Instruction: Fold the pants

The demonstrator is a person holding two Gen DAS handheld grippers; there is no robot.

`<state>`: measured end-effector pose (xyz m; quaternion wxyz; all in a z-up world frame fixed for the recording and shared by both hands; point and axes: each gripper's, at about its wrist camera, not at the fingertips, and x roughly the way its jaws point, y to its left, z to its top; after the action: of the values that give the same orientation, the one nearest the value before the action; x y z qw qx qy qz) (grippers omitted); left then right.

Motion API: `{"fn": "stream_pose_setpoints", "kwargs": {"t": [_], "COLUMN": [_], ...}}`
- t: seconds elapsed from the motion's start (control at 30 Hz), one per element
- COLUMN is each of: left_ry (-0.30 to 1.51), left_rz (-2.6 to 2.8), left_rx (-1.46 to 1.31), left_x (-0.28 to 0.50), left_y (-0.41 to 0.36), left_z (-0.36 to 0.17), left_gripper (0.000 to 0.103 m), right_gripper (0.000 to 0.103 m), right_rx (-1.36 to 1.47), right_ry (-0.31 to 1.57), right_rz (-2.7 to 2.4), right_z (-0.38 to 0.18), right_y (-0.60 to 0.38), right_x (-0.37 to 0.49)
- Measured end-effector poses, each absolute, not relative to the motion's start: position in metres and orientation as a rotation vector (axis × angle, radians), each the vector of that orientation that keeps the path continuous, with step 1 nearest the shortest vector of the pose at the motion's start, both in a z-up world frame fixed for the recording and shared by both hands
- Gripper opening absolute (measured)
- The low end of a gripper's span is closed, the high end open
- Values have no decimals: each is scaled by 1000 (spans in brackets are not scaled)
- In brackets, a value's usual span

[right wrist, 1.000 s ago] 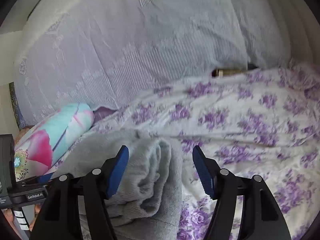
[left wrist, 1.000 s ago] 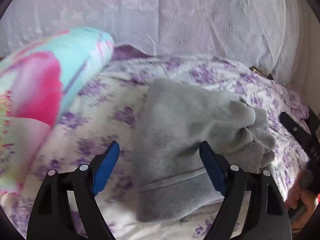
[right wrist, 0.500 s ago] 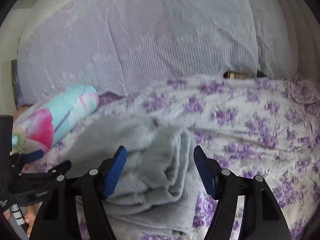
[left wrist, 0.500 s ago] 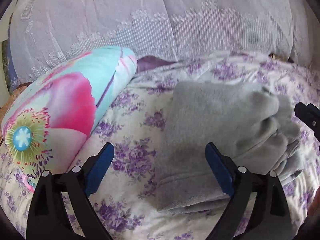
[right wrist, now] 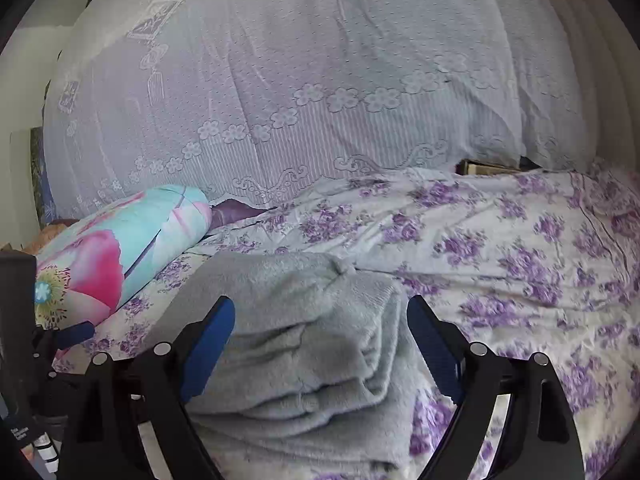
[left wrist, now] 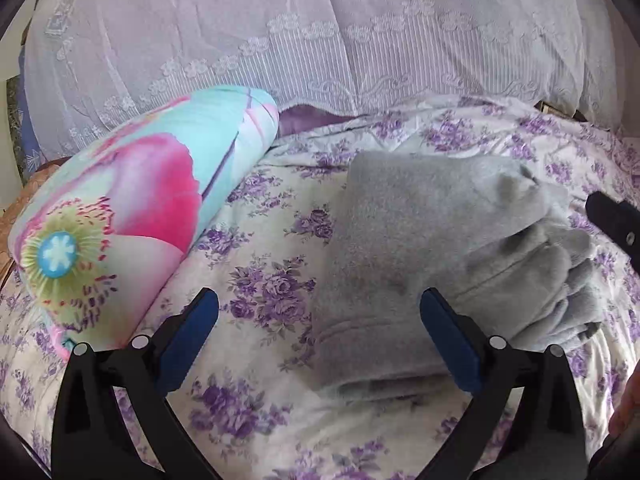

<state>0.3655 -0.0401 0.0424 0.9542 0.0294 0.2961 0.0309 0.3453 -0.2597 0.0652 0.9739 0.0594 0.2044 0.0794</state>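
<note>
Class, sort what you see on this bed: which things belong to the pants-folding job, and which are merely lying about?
Job:
grey pants, folded
left gripper, open
right gripper, open

Lying about:
flowered bolster
purple-flowered sheet
white lace cover

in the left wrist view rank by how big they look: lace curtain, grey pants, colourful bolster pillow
1. lace curtain, spanning the whole top.
2 and 3. grey pants and colourful bolster pillow look about alike; fisheye and nearness make ranking them unsure.

Folded grey pants point(left wrist: 432, 248) on floral bedsheet point(left wrist: 260, 288), left claw point(left wrist: 320, 328) wide apart above, flowered bolster point(left wrist: 132, 200) beside.
</note>
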Motion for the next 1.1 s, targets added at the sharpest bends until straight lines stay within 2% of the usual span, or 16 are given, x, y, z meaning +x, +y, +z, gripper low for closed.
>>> {"fn": "stream_pose_setpoints", "kwargs": {"t": [0.13,0.3,0.63,0.93,1.1], "left_ry": [589,582,529,511,533], "left_rz": [18,4,-18,36,62], "left_rx": [14,84,73,84,130], "left_x": [310,228,121,126,137], "left_y": [-47,-67,-66,-50,-49], "left_z": [56,60,79,72,62], "left_gripper": [99,99,99,99,99], "right_gripper": [94,98,99,99,99], "right_rx": [186,249,120,148,152], "right_ry": [456,456,257,237,301], "right_rz": [116,101,59,82,100], "right_z": [54,55,107,134,111], "right_y": [-281,-298,-276,-263,-265], "right_x": [299,220,88,116,139]}}
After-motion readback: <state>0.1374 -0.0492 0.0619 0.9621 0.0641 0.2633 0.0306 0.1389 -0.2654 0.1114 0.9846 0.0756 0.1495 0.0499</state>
